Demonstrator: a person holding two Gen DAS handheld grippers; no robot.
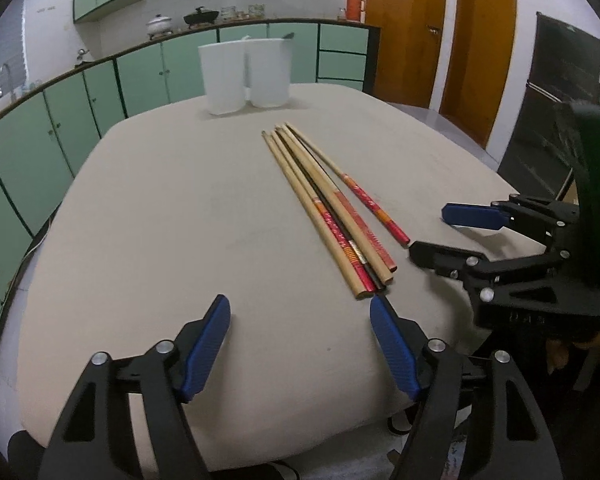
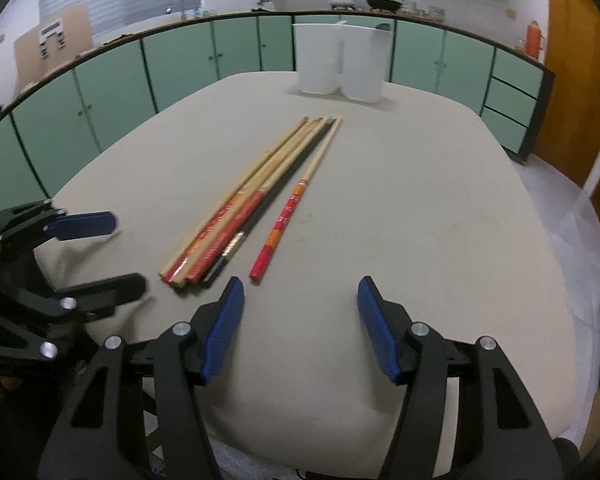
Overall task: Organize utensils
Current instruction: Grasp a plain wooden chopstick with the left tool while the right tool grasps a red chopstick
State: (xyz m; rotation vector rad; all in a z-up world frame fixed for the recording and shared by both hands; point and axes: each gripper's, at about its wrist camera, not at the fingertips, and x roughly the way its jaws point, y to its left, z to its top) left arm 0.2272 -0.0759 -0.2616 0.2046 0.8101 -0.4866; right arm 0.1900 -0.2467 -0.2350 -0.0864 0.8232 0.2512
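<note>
We see a bundle of long wooden chopsticks with red and orange patterned handles (image 1: pixel 332 216), plus one black one among them, lying on the beige cloth-covered bench (image 1: pixel 172 208). Their thick ends point toward the near edge and their thin tips toward the far edge. 1 red-handled chopstick (image 2: pixel 282 222) lies slightly apart from the bundle, on its right side as our right wrist camera sees it.

At the far edge of the bench stand 2 white plastic rectangular containers (image 1: pixel 244 74), upright and touching each other side by side.

Our left tool (image 1: pixel 300 344), black with blue ribbed pads, hangs over the near edge with its fingers spread wide and nothing between them; its right pad sits just beside the thick ends of the bundle. Our right tool (image 2: pixel 300 328) also stands apart, moderately wide, empty, with its left pad close to the butt ends of the chopsticks. Each tool appears at the side of the other's view, near the bundle.

Behind the bench runs a counter with green cabinet doors (image 2: pixel 180 56).
</note>
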